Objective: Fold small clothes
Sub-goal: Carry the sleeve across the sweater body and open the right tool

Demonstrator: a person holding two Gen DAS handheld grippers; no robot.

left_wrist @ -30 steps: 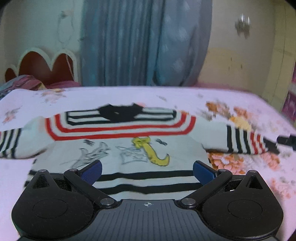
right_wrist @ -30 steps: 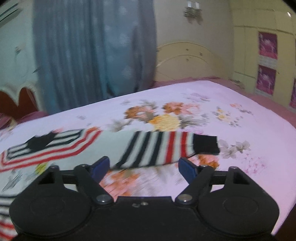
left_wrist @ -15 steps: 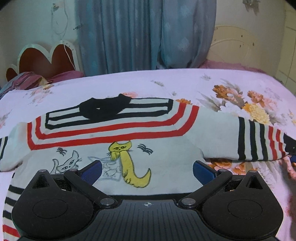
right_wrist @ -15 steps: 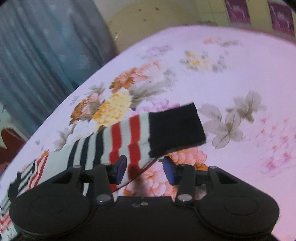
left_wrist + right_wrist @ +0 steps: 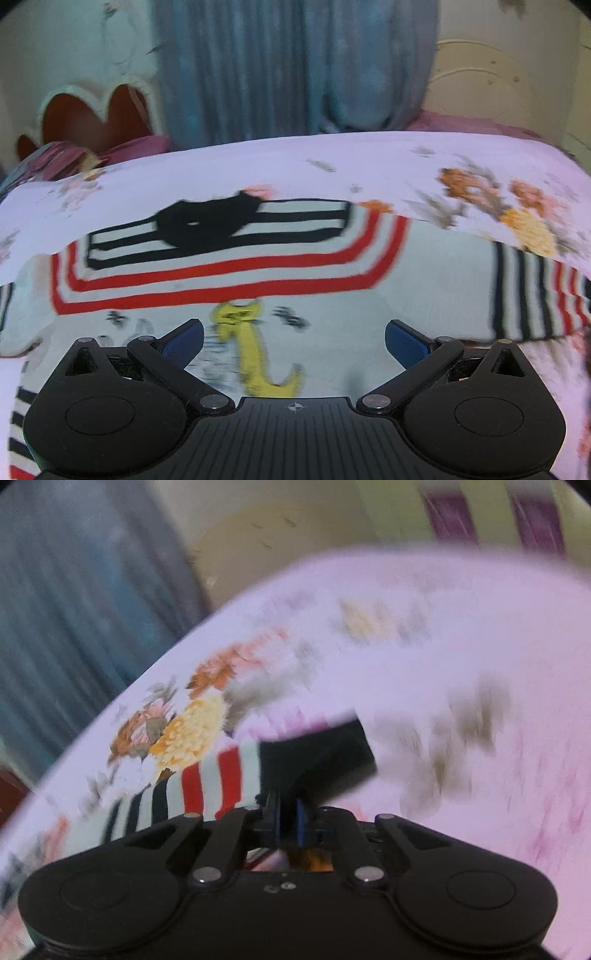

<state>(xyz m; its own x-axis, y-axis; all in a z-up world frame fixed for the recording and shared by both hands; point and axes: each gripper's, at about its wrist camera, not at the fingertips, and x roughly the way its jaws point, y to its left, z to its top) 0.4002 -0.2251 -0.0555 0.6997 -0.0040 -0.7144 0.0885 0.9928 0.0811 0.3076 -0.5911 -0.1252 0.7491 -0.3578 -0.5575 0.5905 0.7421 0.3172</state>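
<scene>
The right claw is closing, its blue pads nearly together on the near edge of the black cuff, which looks pinched between them (blur hides the contact itself). From there the striped sleeve runs away to the left, its long axis toward the sweater's body, so folding it inward probably means carrying the cuff leftward along that line. The left claw hangs wide open and empty over the lower chest of the sweater, above the yellow cat; the right hand is the nearer to the cuff. The sweater lies spread flat on a floral bed. Beyond stand blue curtains and a cream headboard.
</scene>
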